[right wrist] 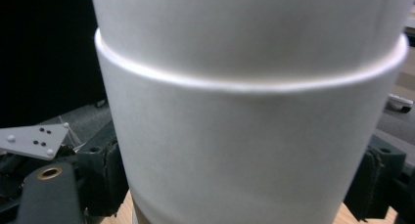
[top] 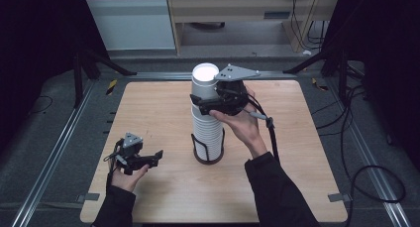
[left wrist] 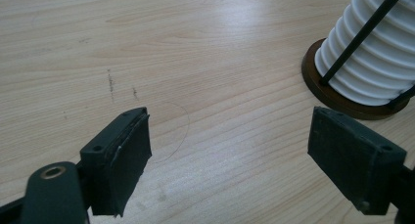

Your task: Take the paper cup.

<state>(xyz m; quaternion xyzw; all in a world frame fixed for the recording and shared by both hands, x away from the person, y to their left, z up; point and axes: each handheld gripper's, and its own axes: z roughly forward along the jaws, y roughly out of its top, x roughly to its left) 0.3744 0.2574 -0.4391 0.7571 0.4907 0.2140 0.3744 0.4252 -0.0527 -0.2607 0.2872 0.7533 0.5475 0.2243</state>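
Up at the top of the tall stack of white ribbed paper cups [top: 207, 119], the right gripper [top: 218, 99] has its two black jaws set on either side of the topmost white paper cup [top: 204, 83]. In the right gripper view the smooth wall of that cup [right wrist: 244, 126] stands between the jaws, with a rolled rim line crossing it, and the jaw pads sit at or against its sides; whether they truly press it cannot be told for certain, though they look closed onto it. The person's right hand [top: 243, 122] cradles the gripper from below, and the grey three-cornered plate [top: 236, 72] rides on top of it, just beside the cup's open mouth.

The left gripper [top: 141, 160] has its jaws spread wide with nothing between them. In the left gripper view its black pads [left wrist: 125, 155] hang over bare pale wood, pointing toward the foot of the stack. The left hand [top: 128, 176] holds it low near the front left part of the surface [top: 148, 113].

The stack stands in a round dark brown base with thin black wire uprights [left wrist: 342, 99], about the middle of the light wooden surface, slightly toward the front edge. The left gripper is near that base but apart from it.
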